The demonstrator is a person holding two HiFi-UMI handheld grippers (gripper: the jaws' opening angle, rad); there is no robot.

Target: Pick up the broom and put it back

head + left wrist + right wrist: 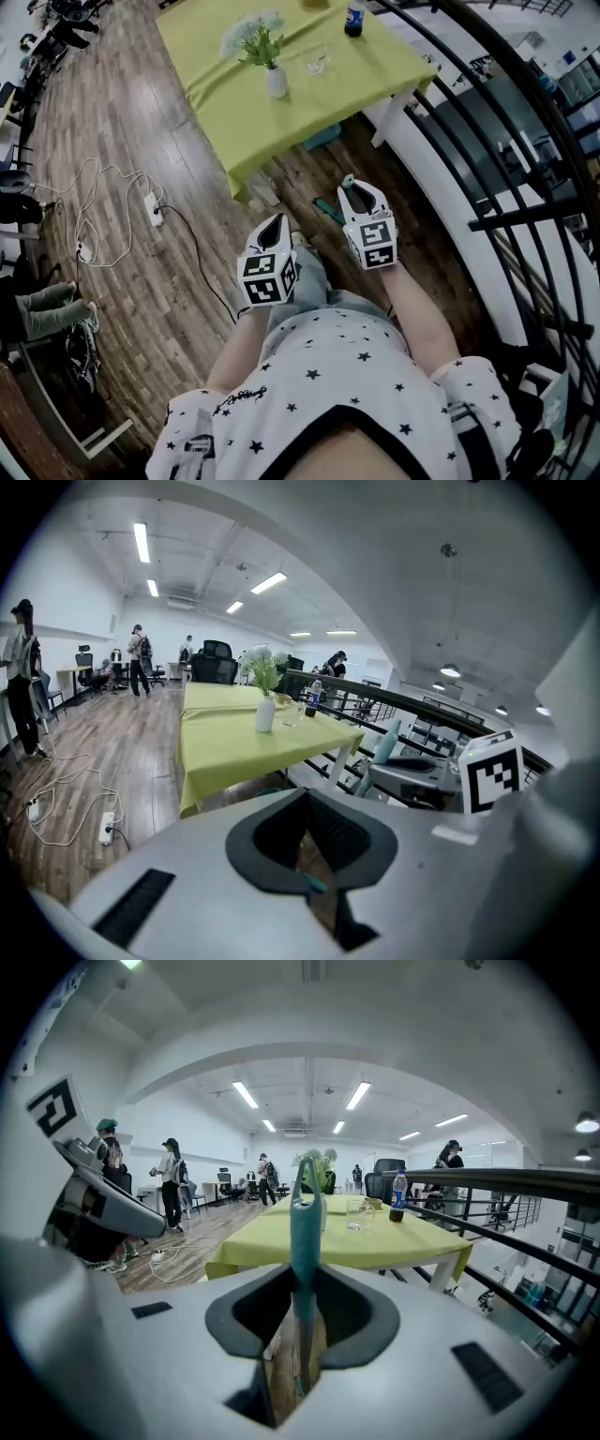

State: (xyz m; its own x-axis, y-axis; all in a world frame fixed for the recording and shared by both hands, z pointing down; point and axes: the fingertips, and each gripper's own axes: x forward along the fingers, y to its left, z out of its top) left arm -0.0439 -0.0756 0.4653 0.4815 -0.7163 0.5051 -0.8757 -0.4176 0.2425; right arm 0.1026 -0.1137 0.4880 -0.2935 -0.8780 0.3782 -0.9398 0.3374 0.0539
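The right tongs [302, 1286] are closed on the teal broom handle [305, 1218], which stands upright between them, near the green table [375, 1246]. The left tongs [307, 825] are pressed together.

The left gripper [274, 228] and right gripper [354, 187] are held side by side, apart, above a wood floor [141, 272], jaws pointing away from the person. Each carries a marker cube. A teal section of the broom [327, 210] shows between the grippers, just beside the right gripper.

Ahead of both grippers: a table [234, 103] under a yellow-green cloth, bearing a vase [276, 82] with a plant, a glass [319, 64] and a bottle [353, 19].

Left of the left gripper, well apart: a power strip [155, 208] with looped cables [94, 197].

Right of the right gripper: a dark railing [525, 159].

Behind the grippers: bare forearms and a star-print shirt [347, 375].
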